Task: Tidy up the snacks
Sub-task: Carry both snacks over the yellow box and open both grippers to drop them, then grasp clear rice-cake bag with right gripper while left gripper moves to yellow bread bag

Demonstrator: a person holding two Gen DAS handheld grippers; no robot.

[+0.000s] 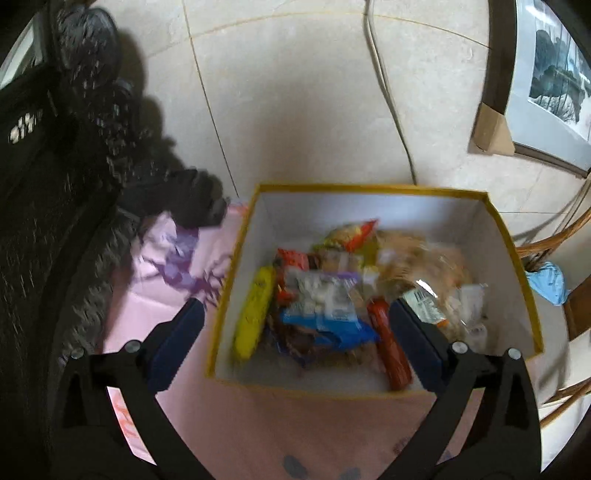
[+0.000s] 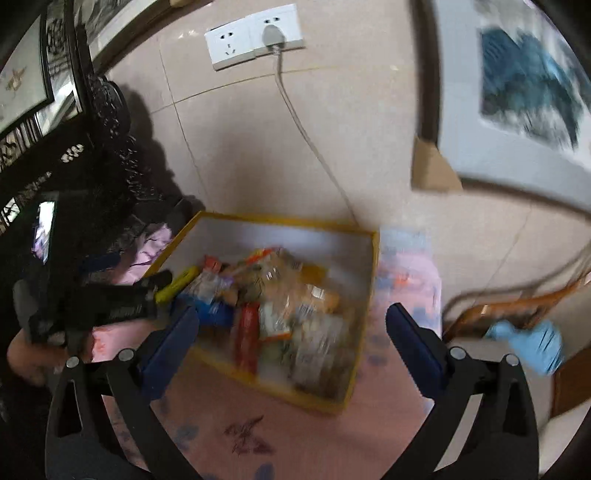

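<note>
A yellow-edged white box (image 1: 369, 190) stands on a pink cloth (image 1: 155, 317) and holds several snack packs: a yellow pack (image 1: 255, 314), a red stick pack (image 1: 391, 343), a blue-and-white pack (image 1: 325, 306) and clear bags of biscuits (image 1: 424, 269). My left gripper (image 1: 295, 314) is open and empty above the box's near side. In the right wrist view the same box (image 2: 373, 280) lies ahead, with the red stick pack (image 2: 245, 336) inside. My right gripper (image 2: 291, 321) is open and empty above it. The left gripper (image 2: 125, 299) shows at the box's left edge.
Dark carved furniture (image 1: 55, 184) stands to the left. A tiled wall carries a socket (image 2: 255, 35) with a grey cable (image 1: 388, 92) running down behind the box. A framed picture (image 1: 546, 85) leans at the right. A wicker chair (image 2: 517, 306) holds a blue cloth (image 2: 532, 343).
</note>
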